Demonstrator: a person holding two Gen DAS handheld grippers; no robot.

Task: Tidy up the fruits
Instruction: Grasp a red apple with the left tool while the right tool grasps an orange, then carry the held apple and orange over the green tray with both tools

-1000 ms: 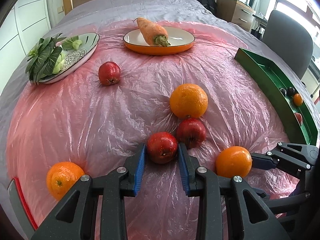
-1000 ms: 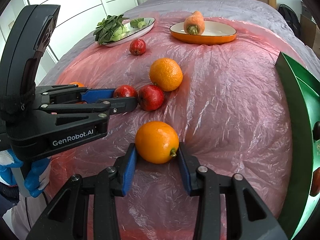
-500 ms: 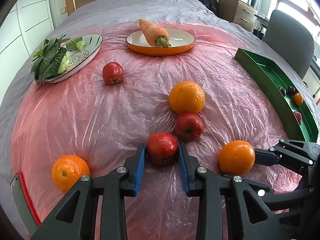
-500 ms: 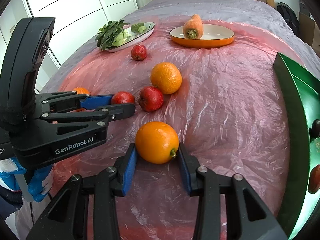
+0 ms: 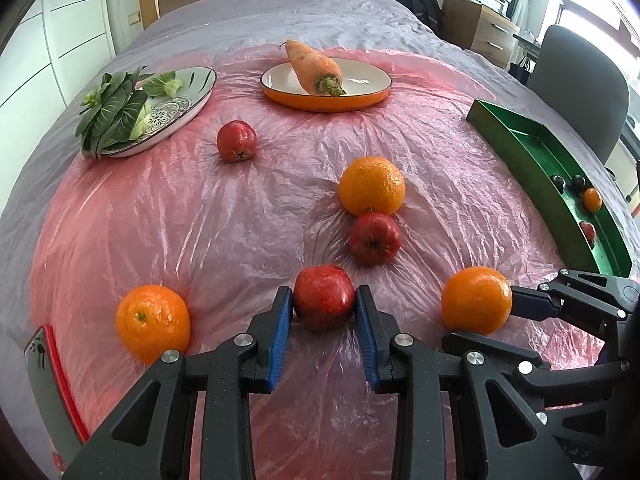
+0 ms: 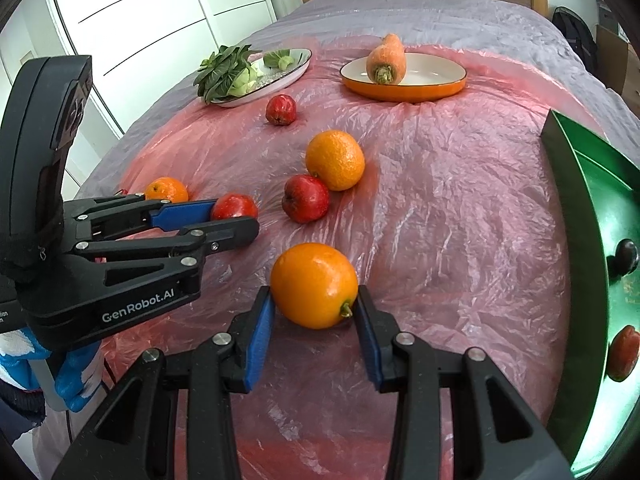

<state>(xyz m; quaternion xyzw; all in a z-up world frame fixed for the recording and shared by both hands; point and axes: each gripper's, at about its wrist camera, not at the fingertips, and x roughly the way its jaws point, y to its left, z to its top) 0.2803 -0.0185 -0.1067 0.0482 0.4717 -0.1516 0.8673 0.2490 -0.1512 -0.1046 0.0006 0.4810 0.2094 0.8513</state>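
Got my left gripper clamped on a shiny red apple, bottom centre of its view. My right gripper is squeezing a round glossy orange, low centre, over pink plastic sheeting.

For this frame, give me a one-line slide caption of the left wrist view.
Left gripper clamps a red apple; right gripper holds an orange.

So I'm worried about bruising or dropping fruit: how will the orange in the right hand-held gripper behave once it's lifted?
The orange is round and glossy, so it could slip or spin between the flat blue pads of the right hand-held gripper. Its firm-looking rind probably tolerates the squeeze. If released on the crinkled pink plastic sheet, it would likely roll.
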